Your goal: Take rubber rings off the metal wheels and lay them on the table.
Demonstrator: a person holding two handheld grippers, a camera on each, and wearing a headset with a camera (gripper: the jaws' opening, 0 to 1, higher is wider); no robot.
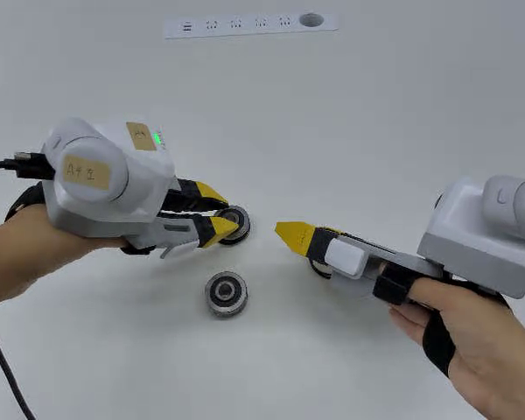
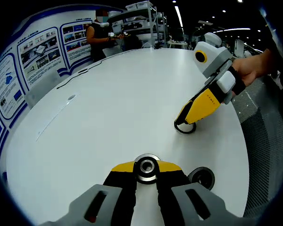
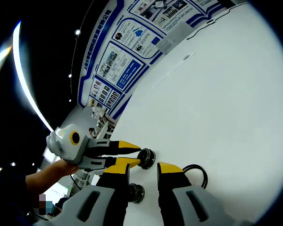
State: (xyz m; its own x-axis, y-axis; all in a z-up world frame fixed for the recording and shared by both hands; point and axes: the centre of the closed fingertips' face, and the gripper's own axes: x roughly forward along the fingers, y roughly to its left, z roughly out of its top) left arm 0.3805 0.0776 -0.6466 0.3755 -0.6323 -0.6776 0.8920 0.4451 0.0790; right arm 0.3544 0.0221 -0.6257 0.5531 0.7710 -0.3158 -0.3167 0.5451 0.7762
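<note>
Left gripper (image 1: 220, 219) clamped tight on metal wheel (image 1: 236, 224) | right gripper (image 3: 144, 168) jaws apart, empty; rubber ring (image 2: 185, 133) on table (image 1: 350, 131) beside it | second wheel (image 1: 226, 292) loose nearby

You worked in what looked like a lab or demo hall: blue-and-white printed poster panels (image 2: 74, 41) lined the wall, metal storage racks (image 2: 142, 11) stood beyond the large white table (image 2: 132, 94), and ceiling strip lights (image 2: 179, 16) ran overhead.

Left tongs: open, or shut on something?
Shut: the left tongs clamp a metal wheel between their yellow tips.
</note>
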